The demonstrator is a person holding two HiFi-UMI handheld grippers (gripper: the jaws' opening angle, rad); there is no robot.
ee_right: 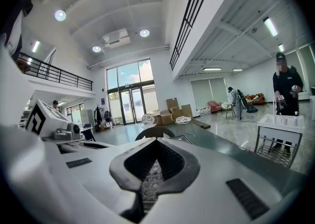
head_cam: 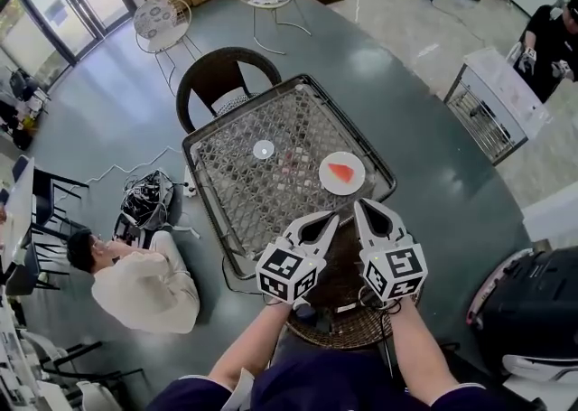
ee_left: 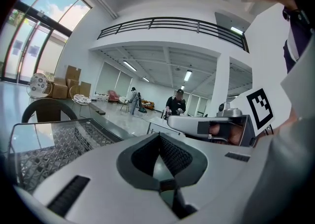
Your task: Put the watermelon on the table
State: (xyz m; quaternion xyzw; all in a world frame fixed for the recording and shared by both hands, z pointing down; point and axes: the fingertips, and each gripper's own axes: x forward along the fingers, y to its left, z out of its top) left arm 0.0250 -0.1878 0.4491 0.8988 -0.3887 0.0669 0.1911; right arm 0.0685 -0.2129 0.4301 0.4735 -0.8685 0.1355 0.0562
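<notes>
Two tools: left tool (head_cam: 330,218) and right tool (head_cam: 362,208) hang side by side over the near edge of the desk (head_cam: 237,219). Their tips aim toward its far side, and neither touches anything on it.
Left tool: jaws pinched together at the tips with nothing between them, so basically empty.
Right tool: same deal, jaws closed right up and empty. In its own view you just see the desk's mesh through the hole behind the tips.
Watermelon: the watermelon (head_cam: 340,172) is a red wedge lying on a white plate (head_cam: 325,183). The plate sits on the desk toward the right side, just ahead of the right tool's tips in the head view.
Desk: woven mesh top in a dark frame, with a small round white thing (head_cam: 263,149) near the middle, well apart from the plate.
Chairs: dark wicker chair (head_cam: 219,75) pushed up at the far side, two white wire chairs (head_cam: 163,23) further back.
People: a seated person (head_cam: 135,283) on the floor left of the desk, a standing person (head_cam: 551,39) by a white cart (head_cam: 492,102) off to the right.
</notes>
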